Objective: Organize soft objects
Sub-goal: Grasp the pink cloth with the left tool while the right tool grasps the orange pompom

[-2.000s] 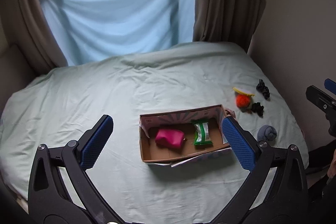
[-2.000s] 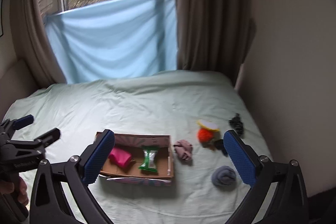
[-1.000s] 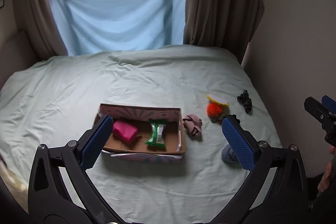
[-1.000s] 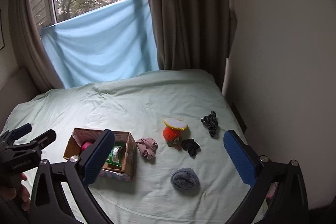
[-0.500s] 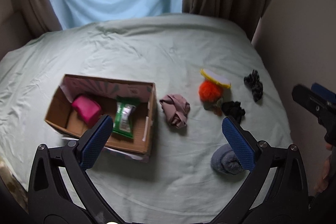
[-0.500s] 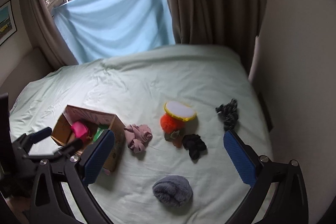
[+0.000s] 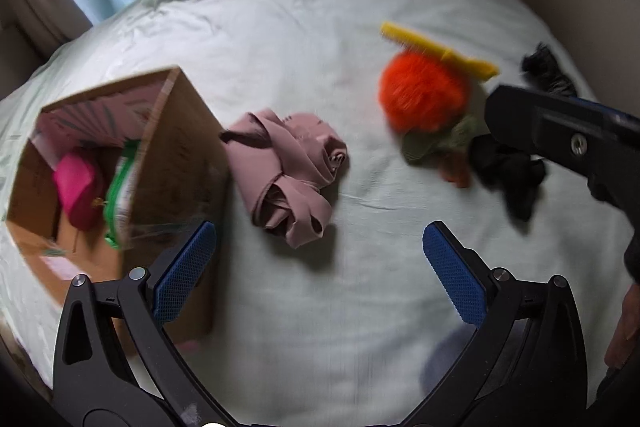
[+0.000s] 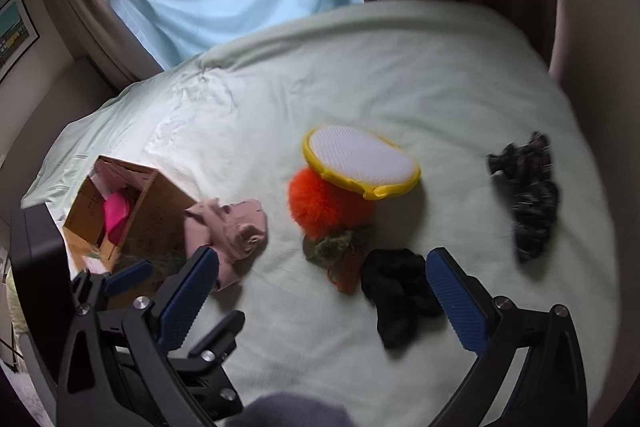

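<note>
while both jaws gape wide and empty, the left gripper [image 7: 319,269] hangs over the crumpled dusty-pink cloth [image 7: 288,175] just beside the open cardboard box [image 7: 182,147]; the right gripper [image 8: 320,301] sits near the black scrunchie [image 8: 398,293] on the pale green bedsheet [image 8: 400,79].

One box [image 8: 120,211], two black scrunchies [image 8: 400,291]

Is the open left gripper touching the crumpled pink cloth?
Apart. In the left wrist view, bare sheet separates the left gripper from the crumpled pink cloth.
</note>
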A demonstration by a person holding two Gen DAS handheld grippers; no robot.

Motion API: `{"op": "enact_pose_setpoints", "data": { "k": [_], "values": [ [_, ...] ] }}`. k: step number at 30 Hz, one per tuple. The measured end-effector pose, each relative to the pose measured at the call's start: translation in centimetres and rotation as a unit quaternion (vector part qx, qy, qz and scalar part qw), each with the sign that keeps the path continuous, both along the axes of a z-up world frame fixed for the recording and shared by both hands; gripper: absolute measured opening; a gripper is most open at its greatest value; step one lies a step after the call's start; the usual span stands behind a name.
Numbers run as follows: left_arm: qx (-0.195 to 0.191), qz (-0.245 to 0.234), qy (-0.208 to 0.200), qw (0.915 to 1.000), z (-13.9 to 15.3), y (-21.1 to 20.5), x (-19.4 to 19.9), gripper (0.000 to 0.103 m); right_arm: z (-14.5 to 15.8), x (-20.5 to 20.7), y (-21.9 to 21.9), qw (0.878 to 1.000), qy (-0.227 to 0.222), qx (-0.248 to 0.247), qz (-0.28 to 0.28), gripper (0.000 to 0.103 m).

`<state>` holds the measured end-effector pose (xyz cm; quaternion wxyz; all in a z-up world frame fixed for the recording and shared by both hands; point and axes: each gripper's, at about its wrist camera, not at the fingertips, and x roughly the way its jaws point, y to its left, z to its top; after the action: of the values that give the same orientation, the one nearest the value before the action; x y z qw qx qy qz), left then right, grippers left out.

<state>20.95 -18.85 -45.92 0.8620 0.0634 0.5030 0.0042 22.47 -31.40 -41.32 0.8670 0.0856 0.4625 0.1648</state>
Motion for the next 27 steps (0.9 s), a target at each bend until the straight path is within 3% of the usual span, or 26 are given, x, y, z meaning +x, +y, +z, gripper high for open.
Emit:
{"op": "enact_pose_setpoints", "data": {
  "k": [3, 6, 10, 14, 17, 20, 22, 26, 27],
  "values": [
    [0.029, 0.006, -0.004, 0.9995, -2.0, -0.7, 1.2, 0.103, -1.8, 1.7, 0.3, 1.0, 0.01, -0.002, 0.009, 0.103],
    [0.018, 0.004, 0.005, 0.9998, -3.4, -1.2, 2.5, 0.103, -3.1, 3.1, 0.2, 1.0, 0.014, 0.003, 0.018, 0.103],
    [0.035, 0.042, 0.013, 0.9984, -4.6, -0.7, 4.3, 0.101, -4.1, 4.9, 0.0, 0.999, 0.015, 0.017, 0.031, 0.103],
    [0.02, 0.067, 0.016, 0.9974, -5.5, -0.1, 5.6, 0.099, -5.1, 6.1, 0.5, 0.999, 0.016, 0.017, 0.047, 0.102],
    [0.003, 0.086, 0.017, 0.9961, -6.1, 0.4, 6.7, 0.094, -5.7, 6.8, 0.7, 0.997, 0.018, 0.036, 0.059, 0.094],
    [-0.016, 0.098, 0.014, 0.995, -6.0, 1.0, 7.4, 0.078, -6.1, 7.0, 1.0, 0.996, 0.018, 0.053, 0.071, 0.092],
    [-0.022, 0.101, 0.011, 0.9946, -6.0, 1.5, 7.5, 0.065, -6.5, 7.2, 1.3, 0.994, 0.025, 0.069, 0.08, 0.079],
    [-0.033, 0.099, 0.01, 0.9945, -5.9, 2.1, 7.5, 0.058, -7.1, 7.2, 1.7, 0.994, 0.028, 0.06, 0.083, 0.062],
    [-0.033, 0.097, 0.009, 0.9947, -5.9, 2.1, 7.3, 0.055, -7.1, 7.2, 1.7, 0.994, 0.028, 0.057, 0.084, 0.054]
  ]
}}
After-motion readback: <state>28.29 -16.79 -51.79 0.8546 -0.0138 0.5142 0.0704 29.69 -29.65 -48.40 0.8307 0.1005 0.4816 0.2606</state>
